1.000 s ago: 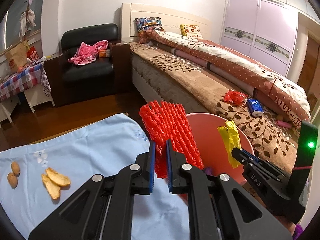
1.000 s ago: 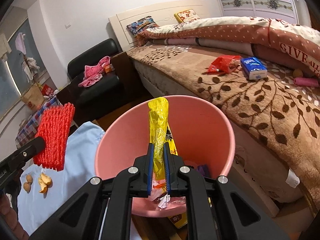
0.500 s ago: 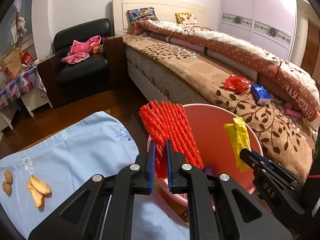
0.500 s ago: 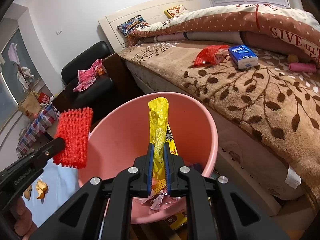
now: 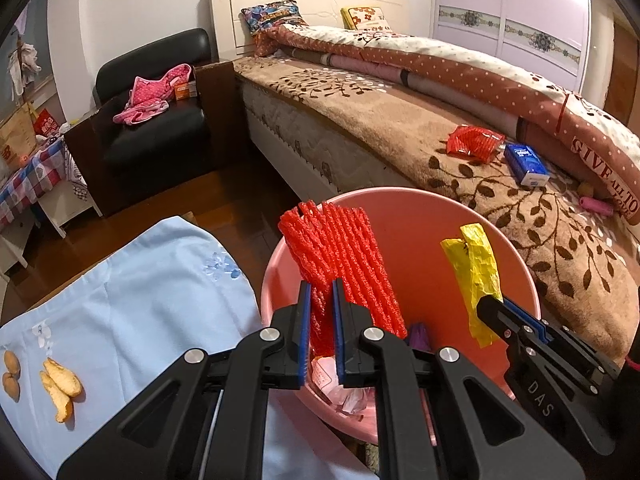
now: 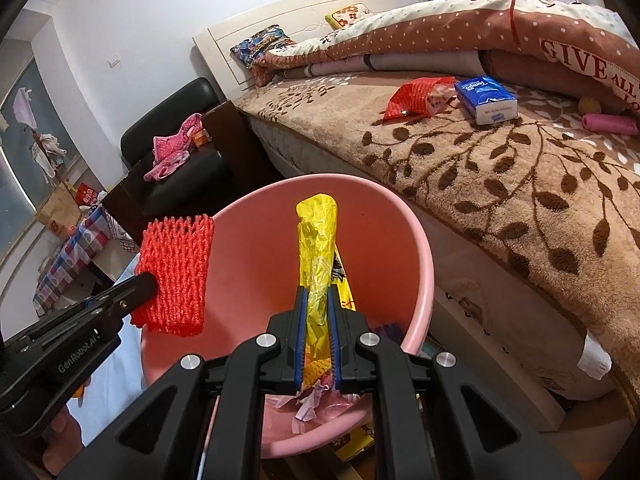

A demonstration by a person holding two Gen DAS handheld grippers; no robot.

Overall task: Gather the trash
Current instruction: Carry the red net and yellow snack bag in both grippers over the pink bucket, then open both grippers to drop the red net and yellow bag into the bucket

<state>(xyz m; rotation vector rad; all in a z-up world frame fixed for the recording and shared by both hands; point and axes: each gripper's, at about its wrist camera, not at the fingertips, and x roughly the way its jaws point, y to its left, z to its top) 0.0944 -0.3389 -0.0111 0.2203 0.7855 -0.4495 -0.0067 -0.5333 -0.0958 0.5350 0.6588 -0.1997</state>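
Note:
My left gripper (image 5: pixel 321 284) is shut on a red foam net sleeve (image 5: pixel 340 260), held upright over the near left part of a pink bin (image 5: pixel 404 200). My right gripper (image 6: pixel 317 290) is shut on a crumpled yellow wrapper (image 6: pixel 317 240), which stands over the bin's mouth (image 6: pixel 424 264). Each gripper shows in the other's view: the left one with the red net (image 6: pixel 176 272) at the bin's left rim, the right one with the yellow wrapper (image 5: pixel 478 268) on the right. Crumpled paper and wrappers (image 6: pixel 316 396) lie at the bin's bottom.
A light blue cloth (image 5: pixel 132 296) covers the table on the left, with peel pieces (image 5: pixel 60 384) and nuts (image 5: pixel 10 372) on it. On the brown bed cover (image 6: pixel 500 168) lie a red wrapper (image 6: pixel 416 96), a blue tissue pack (image 6: pixel 486 98) and a pink roll (image 6: pixel 608 124). A black armchair (image 5: pixel 156 136) stands behind.
Both grippers have come down and closer to the pink bin, the left one more; the red net has moved from the table edge to over the bin's rim. Both grips are unchanged.

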